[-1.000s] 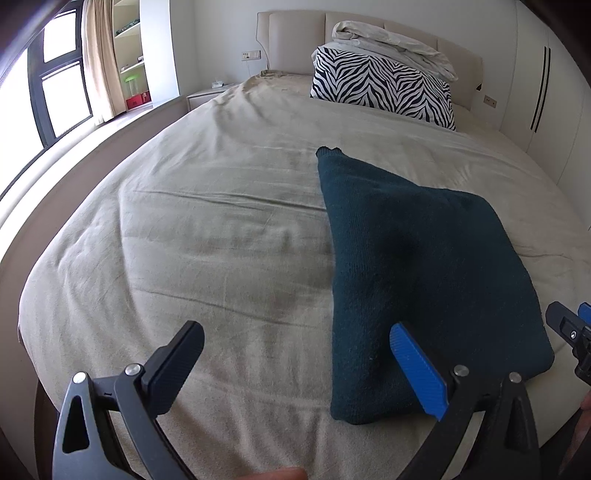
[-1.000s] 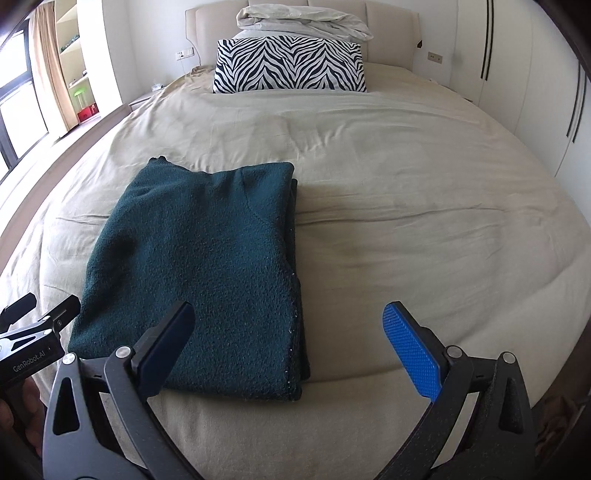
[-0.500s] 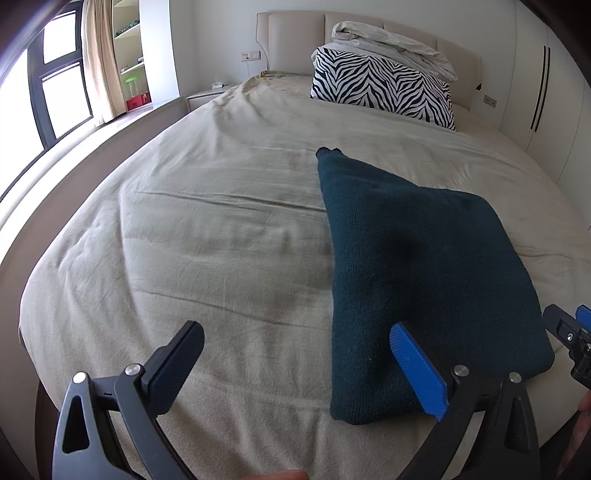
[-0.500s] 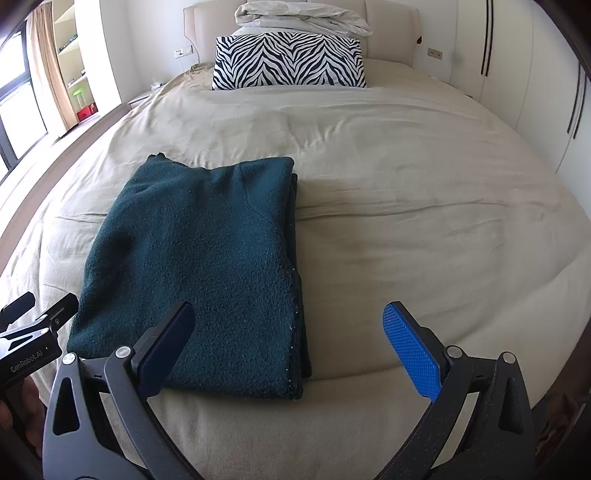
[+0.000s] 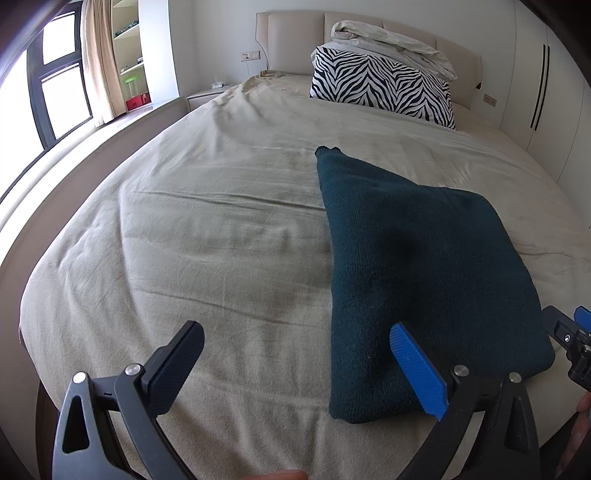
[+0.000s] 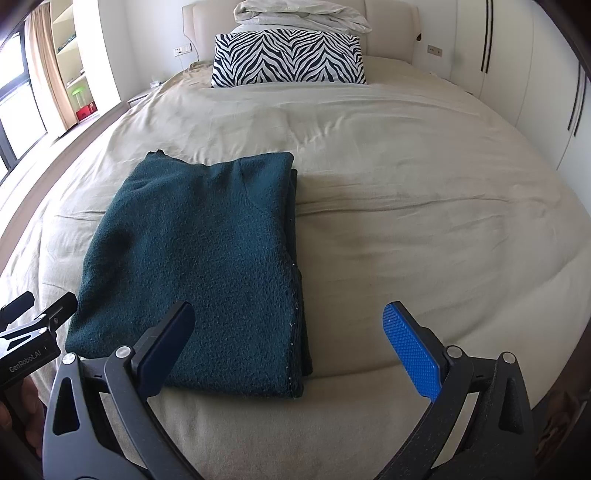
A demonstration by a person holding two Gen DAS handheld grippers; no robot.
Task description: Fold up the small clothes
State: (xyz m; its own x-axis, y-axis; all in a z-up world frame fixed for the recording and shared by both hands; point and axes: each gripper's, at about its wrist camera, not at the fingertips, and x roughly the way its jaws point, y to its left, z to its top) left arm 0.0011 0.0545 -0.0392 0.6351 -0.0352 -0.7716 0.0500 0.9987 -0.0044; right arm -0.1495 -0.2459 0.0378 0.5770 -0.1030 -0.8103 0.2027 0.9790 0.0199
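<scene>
A dark teal knitted garment (image 5: 417,273) lies folded into a long rectangle on the beige bed, its short end near the front edge; it also shows in the right wrist view (image 6: 199,266). My left gripper (image 5: 295,354) is open and empty, hovering at the garment's front left corner. My right gripper (image 6: 288,339) is open and empty, hovering at the garment's front right corner, where stacked layers show along the right edge. Each gripper appears at the edge of the other's view: the right one (image 5: 570,332), the left one (image 6: 33,325).
The beige bedsheet (image 6: 424,221) spreads wide on both sides of the garment. A zebra-striped pillow (image 6: 288,59) and a bundled white duvet (image 6: 303,13) sit at the headboard. A window and shelves are on the left, white wardrobe doors (image 6: 517,74) on the right.
Almost nothing: both grippers stay open and hover in place, with only a slight drift of the views. The garment has not moved.
</scene>
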